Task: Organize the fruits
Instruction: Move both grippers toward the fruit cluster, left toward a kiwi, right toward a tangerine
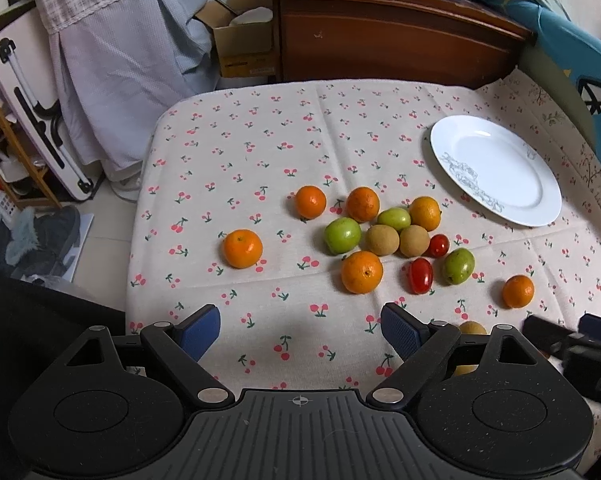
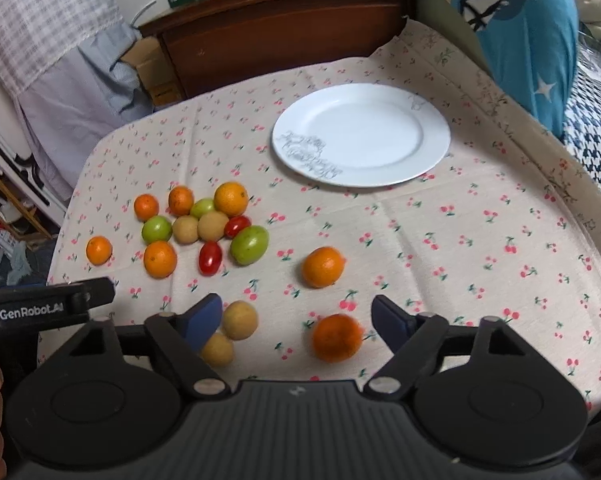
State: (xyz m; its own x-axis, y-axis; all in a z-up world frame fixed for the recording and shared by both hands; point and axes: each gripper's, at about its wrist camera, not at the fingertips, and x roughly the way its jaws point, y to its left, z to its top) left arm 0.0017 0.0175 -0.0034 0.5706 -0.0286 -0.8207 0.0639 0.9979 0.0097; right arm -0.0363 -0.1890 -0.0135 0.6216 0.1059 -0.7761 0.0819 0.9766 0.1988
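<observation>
A white plate (image 1: 496, 168) stands empty on the cherry-print cloth; it also shows in the right wrist view (image 2: 360, 134). A pile of oranges (image 1: 361, 272), green fruits (image 1: 342, 235), tan round fruits (image 1: 381, 240) and red tomatoes (image 1: 420, 276) lies left of the plate. My left gripper (image 1: 300, 330) is open and empty over bare cloth near the front edge. My right gripper (image 2: 296, 320) is open; a blurred orange (image 2: 336, 337) lies between its fingers, untouched. Two tan fruits (image 2: 239, 320) lie by its left finger. Another orange (image 2: 323, 267) lies just ahead.
A dark wooden headboard (image 1: 380, 36) stands behind the table. A blue cushion (image 2: 512, 28) lies at the right. Draped cloth and a cardboard box (image 1: 244, 48) stand at the back left. The left gripper's body (image 2: 44, 304) shows in the right wrist view.
</observation>
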